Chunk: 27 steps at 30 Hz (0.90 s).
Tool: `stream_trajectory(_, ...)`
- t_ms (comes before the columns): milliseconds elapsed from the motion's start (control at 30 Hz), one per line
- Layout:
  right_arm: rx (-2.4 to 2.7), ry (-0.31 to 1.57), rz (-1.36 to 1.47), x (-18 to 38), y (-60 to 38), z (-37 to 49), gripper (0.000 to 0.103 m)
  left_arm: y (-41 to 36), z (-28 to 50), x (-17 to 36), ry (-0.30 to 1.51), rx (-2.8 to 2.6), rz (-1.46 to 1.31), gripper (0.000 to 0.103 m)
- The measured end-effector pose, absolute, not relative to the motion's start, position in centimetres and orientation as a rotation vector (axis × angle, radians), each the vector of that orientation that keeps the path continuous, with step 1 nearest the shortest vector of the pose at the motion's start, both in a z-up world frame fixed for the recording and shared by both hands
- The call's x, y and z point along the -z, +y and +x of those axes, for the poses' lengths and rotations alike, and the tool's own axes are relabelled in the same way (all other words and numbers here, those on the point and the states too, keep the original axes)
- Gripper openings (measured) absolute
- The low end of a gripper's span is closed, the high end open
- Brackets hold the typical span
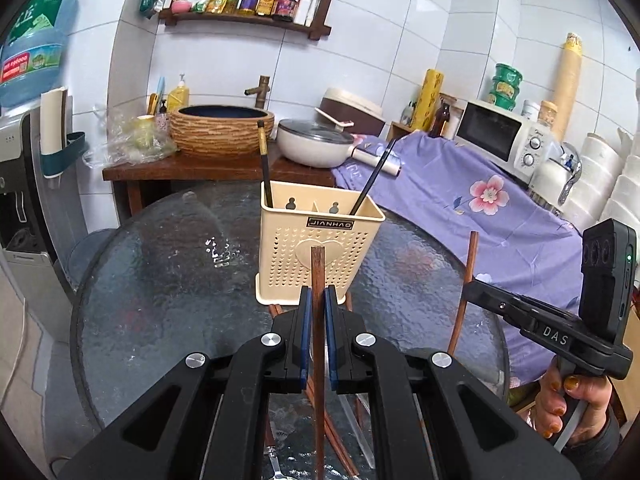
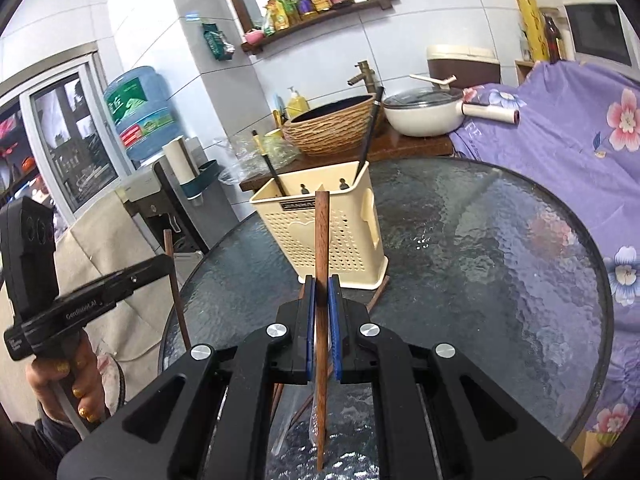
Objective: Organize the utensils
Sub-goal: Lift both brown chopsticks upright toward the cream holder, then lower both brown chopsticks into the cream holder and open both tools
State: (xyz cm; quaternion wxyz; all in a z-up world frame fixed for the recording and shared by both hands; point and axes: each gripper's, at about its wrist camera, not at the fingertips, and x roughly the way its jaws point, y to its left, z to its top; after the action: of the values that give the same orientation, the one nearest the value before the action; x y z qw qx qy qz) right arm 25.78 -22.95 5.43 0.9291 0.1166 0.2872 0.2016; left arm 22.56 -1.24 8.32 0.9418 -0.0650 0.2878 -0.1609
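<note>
Here the left gripper (image 1: 319,294) is clamped on a brown wooden chopstick (image 1: 318,276), whose squared upper end rises between the blue pads (image 1: 306,320) and stands in front of the heart motif on the utensil holder. The lower part of the stick runs down past the jaws toward the bottom of the left wrist view. The right gripper (image 2: 321,284) is likewise clamped on a second brown wooden chopstick (image 2: 321,240), held nearly upright with a slight tilt; its top reaches the level of the holder's rim and its lower end hangs above the tabletop. Each gripper appears in the other's view, at the frame edge, with its stick standing up from the jaws and a hand (image 1: 568,404) wrapped round the grip.

The cream perforated utensil holder (image 1: 316,248) stands upright on the round textured glass table (image 1: 160,280), just beyond both grippers. Two dark chopsticks (image 1: 266,164) lean inside it, one in the left compartment, one in the right. More brown chopsticks (image 1: 336,436) and the handle of a metal utensil (image 1: 354,428) lie on the glass beneath the left gripper, near the holder's base.

Behind the table a wooden counter (image 1: 132,170) carries a woven-pattern basin (image 1: 222,130) and a lidded white pan (image 1: 316,144). A purple floral cloth (image 1: 480,208) lies to the right, under a microwave (image 1: 504,136).
</note>
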Motion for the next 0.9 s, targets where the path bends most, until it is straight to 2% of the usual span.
stream_trajectory(900, -0.443, 0.494, 0.15, -9.4, -21.4, 23.5, 0.007, -1.0, 20.5, -11.2, 0.519, 0.37, -0.109, 0.006)
